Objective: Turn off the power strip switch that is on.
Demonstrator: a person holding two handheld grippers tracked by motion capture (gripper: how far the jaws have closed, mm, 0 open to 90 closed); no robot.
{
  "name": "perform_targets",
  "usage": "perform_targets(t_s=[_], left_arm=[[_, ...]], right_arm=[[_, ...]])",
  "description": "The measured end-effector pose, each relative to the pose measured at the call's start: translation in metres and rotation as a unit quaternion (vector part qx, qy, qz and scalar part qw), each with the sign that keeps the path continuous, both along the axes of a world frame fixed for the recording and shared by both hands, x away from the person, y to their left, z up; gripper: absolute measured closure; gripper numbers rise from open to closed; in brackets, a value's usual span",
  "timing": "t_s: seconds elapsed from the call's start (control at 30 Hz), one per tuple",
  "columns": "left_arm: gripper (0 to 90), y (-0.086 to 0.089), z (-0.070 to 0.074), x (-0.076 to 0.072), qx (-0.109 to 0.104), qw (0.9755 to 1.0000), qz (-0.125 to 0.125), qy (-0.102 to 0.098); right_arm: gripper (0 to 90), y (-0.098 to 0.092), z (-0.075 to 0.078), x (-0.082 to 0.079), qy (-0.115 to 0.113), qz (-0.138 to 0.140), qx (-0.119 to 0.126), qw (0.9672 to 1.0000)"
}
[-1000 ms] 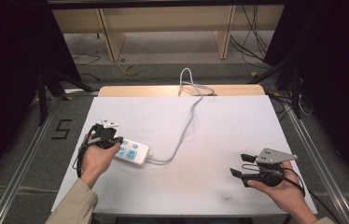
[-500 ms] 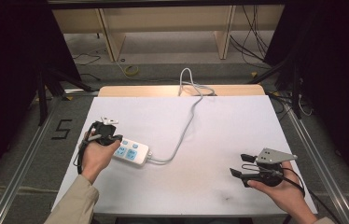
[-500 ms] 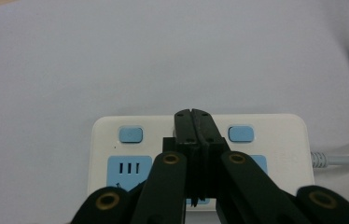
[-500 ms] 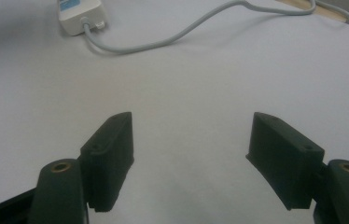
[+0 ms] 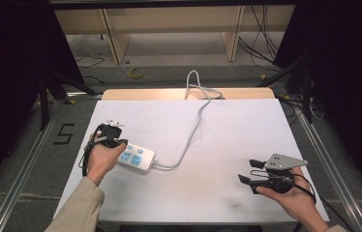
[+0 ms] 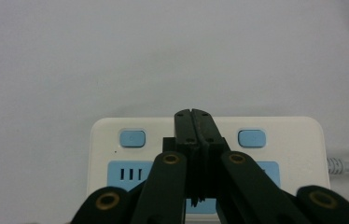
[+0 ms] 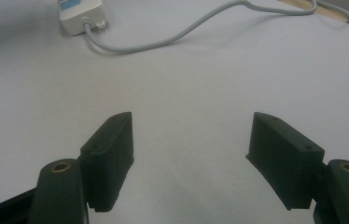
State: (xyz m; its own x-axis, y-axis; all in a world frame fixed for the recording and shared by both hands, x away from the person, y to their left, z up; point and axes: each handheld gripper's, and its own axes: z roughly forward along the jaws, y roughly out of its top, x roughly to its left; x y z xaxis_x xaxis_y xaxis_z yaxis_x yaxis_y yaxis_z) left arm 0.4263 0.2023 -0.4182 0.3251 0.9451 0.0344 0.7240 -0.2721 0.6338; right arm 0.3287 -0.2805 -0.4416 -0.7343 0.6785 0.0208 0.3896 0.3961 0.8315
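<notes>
White two-outlet power strip point(image 5: 135, 159): lies flat on the white table point(image 5: 227, 125), lower left of centre in the high view, long axis running slightly down to the right. Face carries two pale blue socket panels and, in the left gripper view, two blue push-buttons point(image 6: 132, 138) along its far edge. Grey-white cord point(image 5: 196, 121): leaves the strip's right end, curves up across the table and drops over the far edge at upper centre. Left gripper point(image 5: 113, 141): held in the left hand point(image 5: 100, 158) at the strip's left end; jaws clenched together with nothing between them, tips poised over the middle of the strip's face between the two buttons; whether the tips actually touch the plastic is hard to tell. Right gripper point(image 5: 248, 170): held in the right hand point(image 5: 295, 200) at lower right of the high view, well apart from the strip, jaws spread wide and empty above bare tabletop, pointing left.
</notes>
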Motion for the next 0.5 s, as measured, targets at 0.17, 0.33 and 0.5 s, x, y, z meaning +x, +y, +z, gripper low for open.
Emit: perform_targets(t_s=[0.17, 0.33, 0.5], left_arm=[[90.0, 0.0011, -0.001, 0.003, 0.004, 1.0, 0.0, 0.004], [90.0, 0.0019, -0.0034, 0.0061, 0.006, 0.9999, 0.001, 0.009], [90.0, 0.0024, -0.0056, 0.0087, 0.009, 0.9999, 0.003, 0.013]], right_arm=[[31.2, 0.0003, -0.0003, 0.0001, 0.0, 0.0, 0.0, 1.0], [31.3, -0.0002, -0.0001, 0.0001, 0.0, 0.0, -0.001, 1.0], [31.3, 0.0004, -0.0002, -0.0001, -0.001, -0.001, -0.002, 1.0]])
